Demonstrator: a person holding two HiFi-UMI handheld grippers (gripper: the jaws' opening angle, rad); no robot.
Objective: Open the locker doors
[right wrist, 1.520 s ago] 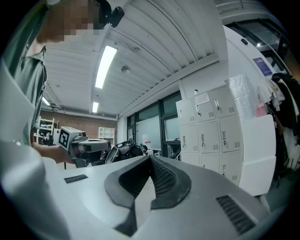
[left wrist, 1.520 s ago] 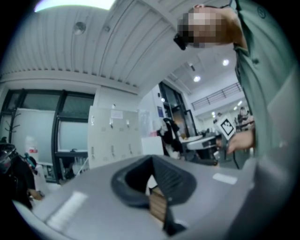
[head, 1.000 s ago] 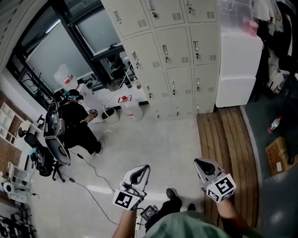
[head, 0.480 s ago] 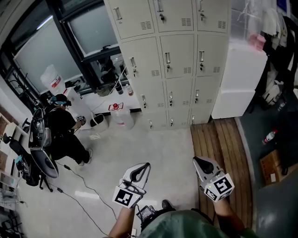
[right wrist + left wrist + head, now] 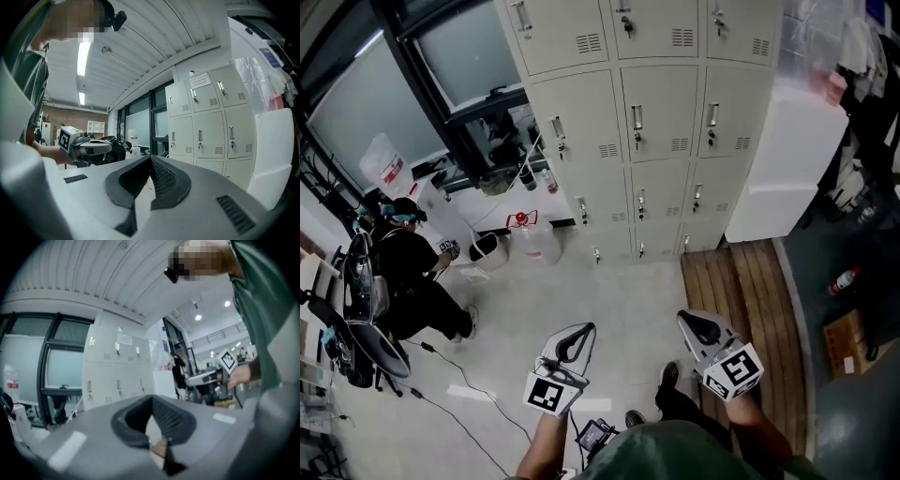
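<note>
Left gripper (image 5: 587,329), right gripper (image 5: 683,318) closed (both empty); lockers (image 5: 581,141) well ahead, doors (image 5: 657,117) shut.

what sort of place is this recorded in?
Probably a lab or office workspace: a wall of beige metal lockers, a large dark-framed glass window, and a person in black seated among cabled equipment.

Held left gripper (image 5: 584,330) and right gripper (image 5: 686,321) level, side by side.
Pointed both forward with a gap between them; pressed each pair of jaws together tip to tip, gripping nothing; turned each marker cube (image 5: 548,396) upward, toward the head.
</note>
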